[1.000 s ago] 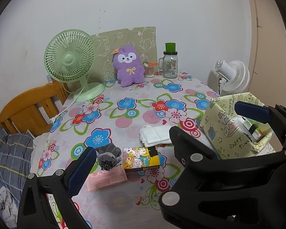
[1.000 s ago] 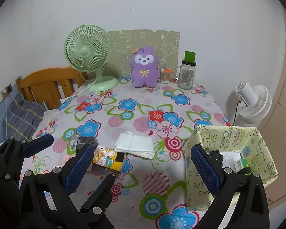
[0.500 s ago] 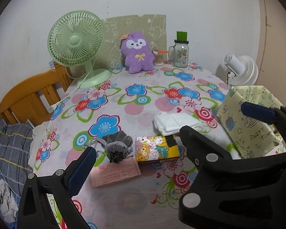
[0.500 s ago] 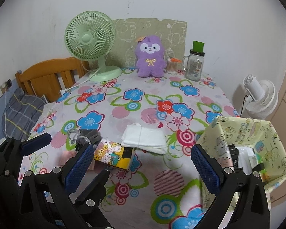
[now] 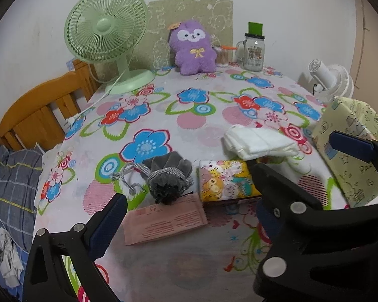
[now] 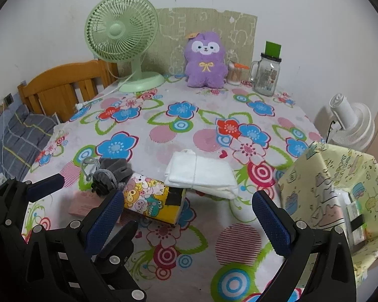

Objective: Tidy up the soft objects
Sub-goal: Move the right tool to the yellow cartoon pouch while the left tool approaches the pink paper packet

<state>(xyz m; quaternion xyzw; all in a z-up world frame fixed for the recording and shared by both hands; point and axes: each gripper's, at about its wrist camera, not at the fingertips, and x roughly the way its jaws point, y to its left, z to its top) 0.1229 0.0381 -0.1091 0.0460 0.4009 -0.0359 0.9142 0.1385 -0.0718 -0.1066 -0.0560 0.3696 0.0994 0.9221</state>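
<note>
On the flowered tablecloth lie a grey drawstring pouch (image 5: 167, 176) (image 6: 111, 173), a yellow cartoon tissue pack (image 5: 226, 183) (image 6: 151, 198), a folded white cloth (image 5: 259, 143) (image 6: 201, 173) and a pink packet (image 5: 163, 220) (image 6: 84, 202). A purple plush (image 5: 194, 47) (image 6: 205, 60) sits at the far edge. A yellow fabric bin (image 5: 355, 151) (image 6: 340, 196) stands at the right. My left gripper (image 5: 224, 178) is open and empty just short of the pouch and tissue pack. My right gripper (image 6: 186, 217) is open and empty near the tissue pack.
A green desk fan (image 5: 108, 35) (image 6: 122, 37) stands at the back left, its cord trailing over the table. A glass jar with a green lid (image 5: 253, 50) (image 6: 267, 75) and a small cup stand beside the plush. A wooden chair (image 5: 42, 115) is left, a white fan (image 6: 350, 123) right.
Both grippers have moved forward and lower toward the objects at the table's near edge; the pouch, tissue pack and cloth look larger. Nothing on the table has shifted.
</note>
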